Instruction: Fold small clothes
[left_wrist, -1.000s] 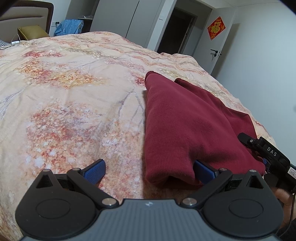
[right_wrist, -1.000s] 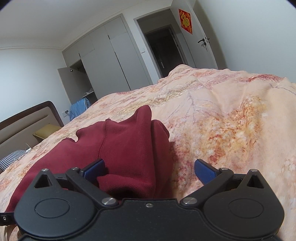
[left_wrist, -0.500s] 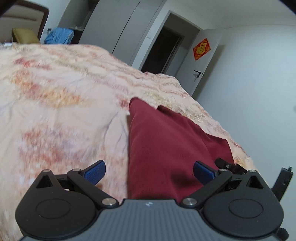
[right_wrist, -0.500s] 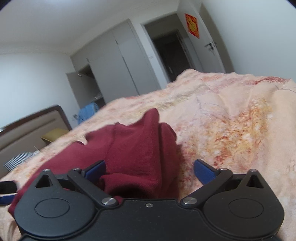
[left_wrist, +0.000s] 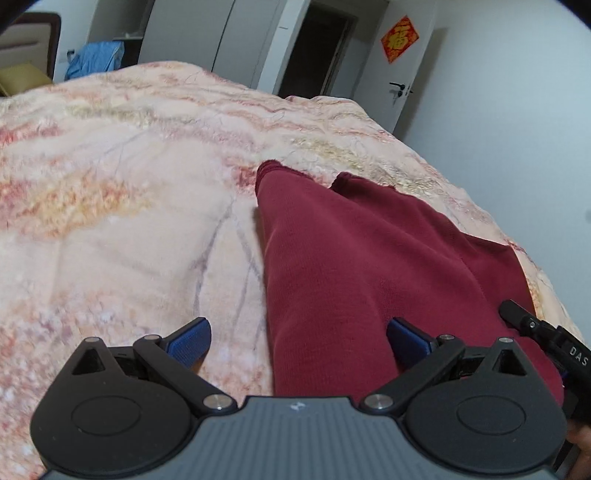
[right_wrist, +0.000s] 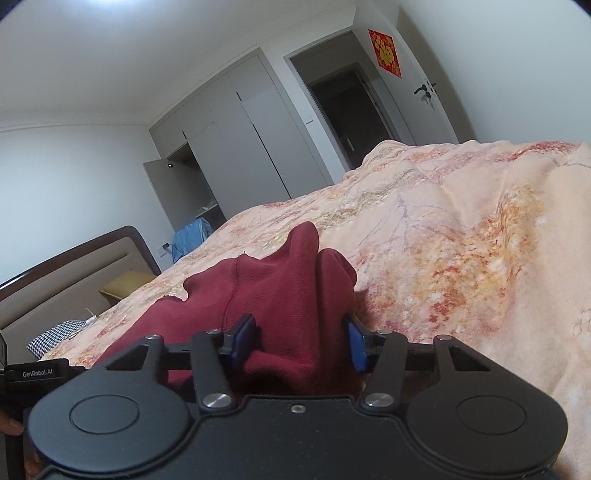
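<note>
Right wrist view: maroon garment (right_wrist: 280, 295) is lying on the bed (right_wrist: 461, 258), long axis running straight ahead of the right claw (right_wrist: 297, 341), which is clenching its bunched near end. Left claw (left_wrist: 297, 341) is hanging released, straddling its left edge.

Floral bedspread (left_wrist: 129, 221), grey wardrobe (right_wrist: 236, 147), red door decoration (left_wrist: 400, 38).

Left wrist view: taken low over the quilt (left_wrist: 110, 229), directed along the red garment (left_wrist: 351, 266) toward the doorway (left_wrist: 317, 48). Right wrist view: set nearer the garment (right_wrist: 280, 280), tilted upward toward the wardrobe (right_wrist: 236, 147). Garment, quilt, doorway (right_wrist: 347, 107) and red door ornament (left_wrist: 400, 38) are shared.
</note>
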